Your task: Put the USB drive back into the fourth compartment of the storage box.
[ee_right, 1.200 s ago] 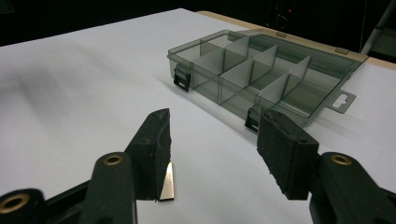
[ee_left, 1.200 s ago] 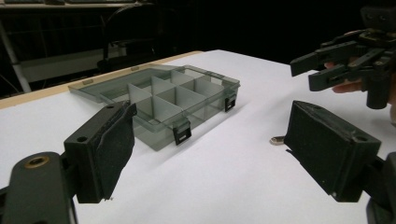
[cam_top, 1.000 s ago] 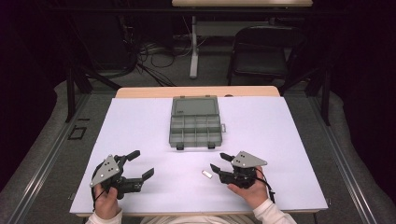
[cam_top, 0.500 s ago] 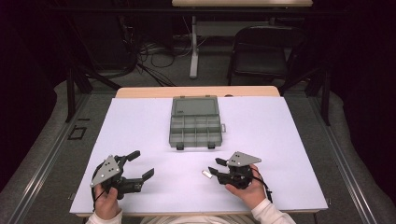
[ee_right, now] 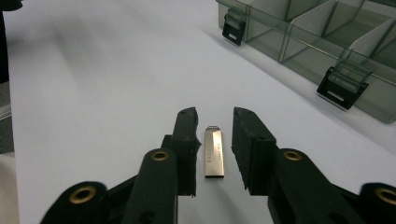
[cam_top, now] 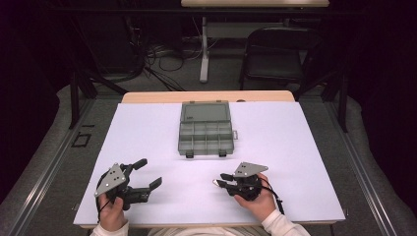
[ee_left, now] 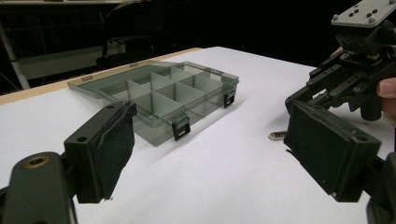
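Observation:
A small silver USB stick (ee_right: 214, 151) lies flat on the white table top (cam_top: 295, 147). My right gripper (ee_right: 215, 115) is open, one jaw on each side of the stick with a narrow gap to both. In the high view this right gripper (cam_top: 221, 181) sits at the front centre-right, held by a hand. The left gripper (cam_top: 150, 172) stands open and empty at the front left. From the left gripper view (ee_left: 210, 140) the stick (ee_left: 278, 136) shows under the right gripper (ee_left: 303, 95). A grey clear compartment box (cam_top: 205, 130) lies open mid-table.
The box (ee_left: 163, 93) has its lid folded back and black latches (ee_right: 341, 88) on its near wall; its compartments look empty. A black chair (cam_top: 275, 54) and cables stand on the floor beyond the table's far edge.
The right gripper has slid left along the table to the USB stick, and its jaws now straddle it. The left gripper has stayed put.

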